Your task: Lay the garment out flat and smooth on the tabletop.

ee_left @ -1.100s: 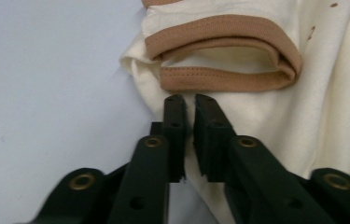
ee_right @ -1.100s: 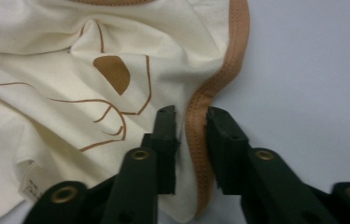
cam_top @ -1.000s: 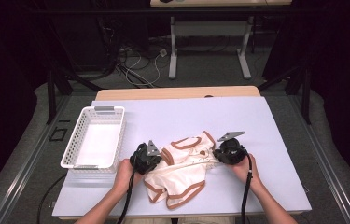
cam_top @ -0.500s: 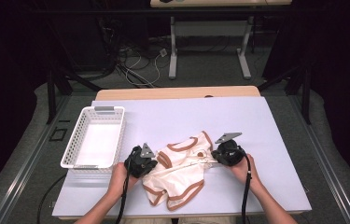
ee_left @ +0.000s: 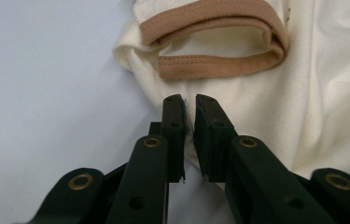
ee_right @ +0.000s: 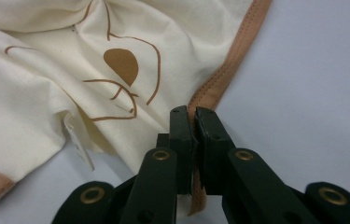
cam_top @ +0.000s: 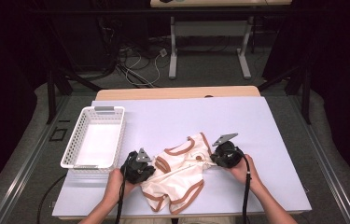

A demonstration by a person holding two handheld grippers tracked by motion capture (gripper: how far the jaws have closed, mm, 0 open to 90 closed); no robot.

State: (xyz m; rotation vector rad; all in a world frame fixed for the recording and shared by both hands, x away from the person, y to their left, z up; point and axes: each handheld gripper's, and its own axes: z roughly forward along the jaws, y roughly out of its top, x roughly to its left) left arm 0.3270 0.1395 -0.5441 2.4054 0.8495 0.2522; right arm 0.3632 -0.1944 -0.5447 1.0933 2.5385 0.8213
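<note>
Shirt (cam_top: 177, 175): left gripper (ee_left: 189, 105) has just been opening, slackening its pinch on cloth between the jaws; right gripper (ee_right: 192, 116) clenched on the brown hem.

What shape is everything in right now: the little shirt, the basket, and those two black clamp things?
Garment: crumpled on the table, cream with brown trim, not folded.
Basket: upright, empty, left of the garment.
Left gripper: jaws have just been opening a little, a slim gap shows, cloth edge between them.
Right gripper: shut on the garment's brown hem.
Table: covered by a pale sheet.
</note>
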